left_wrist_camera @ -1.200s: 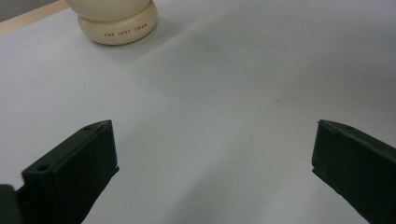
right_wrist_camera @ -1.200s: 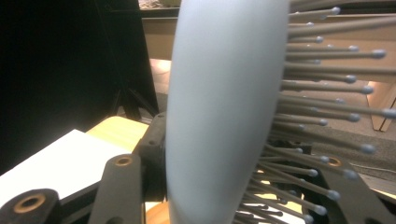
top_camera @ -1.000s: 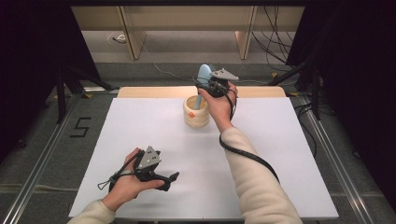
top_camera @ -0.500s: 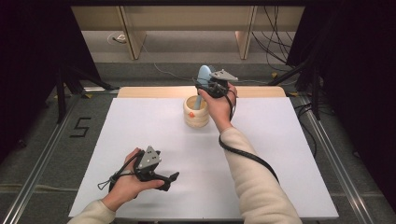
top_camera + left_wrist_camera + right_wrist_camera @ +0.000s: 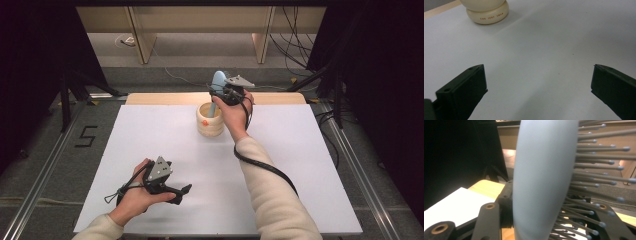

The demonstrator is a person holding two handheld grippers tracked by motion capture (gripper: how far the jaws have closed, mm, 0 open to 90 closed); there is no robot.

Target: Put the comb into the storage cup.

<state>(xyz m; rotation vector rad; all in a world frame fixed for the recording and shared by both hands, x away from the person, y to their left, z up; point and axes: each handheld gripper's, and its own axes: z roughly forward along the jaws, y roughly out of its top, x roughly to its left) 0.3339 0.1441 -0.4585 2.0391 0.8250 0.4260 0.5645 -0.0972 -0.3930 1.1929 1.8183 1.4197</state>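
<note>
A light blue hairbrush (image 5: pixel 218 81) stands nearly upright at the far middle of the table, its handle running down into the mouth of a cream cup (image 5: pixel 209 124). My right gripper (image 5: pixel 221 94) is shut on the brush just above the cup. In the right gripper view the brush's back (image 5: pixel 541 177) and bristles sit between the black jaws of the right gripper (image 5: pixel 554 220). My left gripper (image 5: pixel 182 194) rests low over the near left of the white table, open and holding nothing. The left gripper view has the left gripper (image 5: pixel 537 82) spread wide, the cup's base (image 5: pixel 487 12) far ahead.
The white tabletop (image 5: pixel 300 165) has a wooden strip (image 5: pixel 160 98) along its far edge. Black cables trail from both grippers across the table. Metal rails run along both sides, and wooden shelf legs (image 5: pixel 142 40) stand behind the table.
</note>
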